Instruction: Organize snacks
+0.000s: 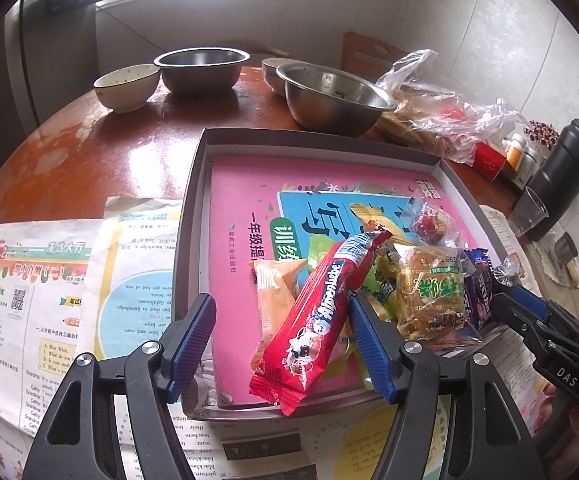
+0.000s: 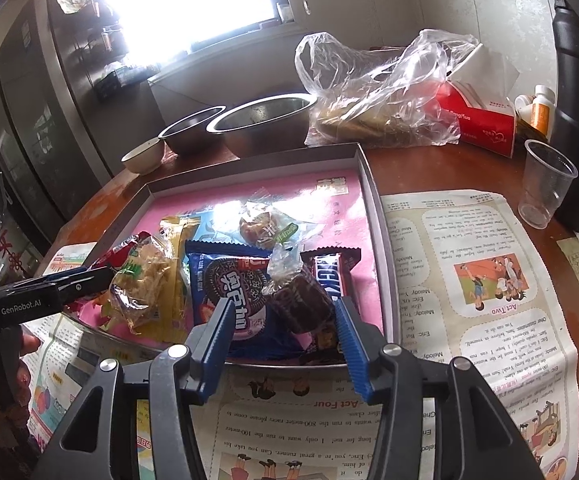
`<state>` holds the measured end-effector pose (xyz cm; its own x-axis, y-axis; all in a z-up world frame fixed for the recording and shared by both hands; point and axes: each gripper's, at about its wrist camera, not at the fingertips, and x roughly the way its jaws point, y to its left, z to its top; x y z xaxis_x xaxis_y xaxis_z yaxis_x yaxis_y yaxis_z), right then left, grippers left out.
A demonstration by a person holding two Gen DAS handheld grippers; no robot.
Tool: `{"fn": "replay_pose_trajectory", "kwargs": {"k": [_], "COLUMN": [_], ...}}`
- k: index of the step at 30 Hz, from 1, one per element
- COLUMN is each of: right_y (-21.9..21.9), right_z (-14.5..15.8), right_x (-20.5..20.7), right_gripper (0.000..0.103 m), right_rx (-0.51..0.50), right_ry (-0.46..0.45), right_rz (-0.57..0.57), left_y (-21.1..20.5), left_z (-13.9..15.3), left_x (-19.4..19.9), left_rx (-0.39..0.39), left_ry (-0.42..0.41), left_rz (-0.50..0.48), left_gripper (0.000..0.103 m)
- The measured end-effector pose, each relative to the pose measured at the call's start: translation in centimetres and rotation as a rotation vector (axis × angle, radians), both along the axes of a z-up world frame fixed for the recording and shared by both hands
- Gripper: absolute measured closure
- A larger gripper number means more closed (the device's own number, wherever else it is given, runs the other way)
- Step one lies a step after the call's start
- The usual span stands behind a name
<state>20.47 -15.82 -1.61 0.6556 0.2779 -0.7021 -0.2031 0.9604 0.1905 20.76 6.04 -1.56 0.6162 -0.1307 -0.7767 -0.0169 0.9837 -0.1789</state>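
A shallow grey box lined with a pink book holds a pile of snacks. My left gripper is open at the box's near edge. A long red pack lies between its fingers, leaning on the right one and clear of the left pad. My right gripper is open over the box's near right corner. A brown cake in clear wrap sits between its fingers on a blue cookie pack and a Snickers bar. A yellow crisp pack lies between the two grippers.
Two steel bowls and a white bowl stand behind the box. A crumpled plastic bag, a red carton, a clear cup and a black flask crowd the right. Newspapers cover the near table.
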Motion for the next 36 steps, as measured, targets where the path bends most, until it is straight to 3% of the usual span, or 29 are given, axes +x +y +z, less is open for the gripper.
{"fn": "replay_pose_trajectory", "kwargs": {"k": [24, 36], "right_y": [-0.6, -1.0], "right_z": [1.6, 4.3], "right_x": [-0.6, -3.6], "right_gripper": [0.050, 0.035], "right_rx": [0.015, 0.020], "right_ry": [-0.061, -0.156], "right_rz": [-0.025, -0.031], "left_y": [-0.9, -2.9], "left_z": [2.6, 3.9], "left_x": [-1.9, -5.8], "left_rx": [0.002, 0.006], "left_ry": [-0.069, -0.106], "left_rz": [-0.008, 0.006], "left_gripper": [0.028, 0.021]}}
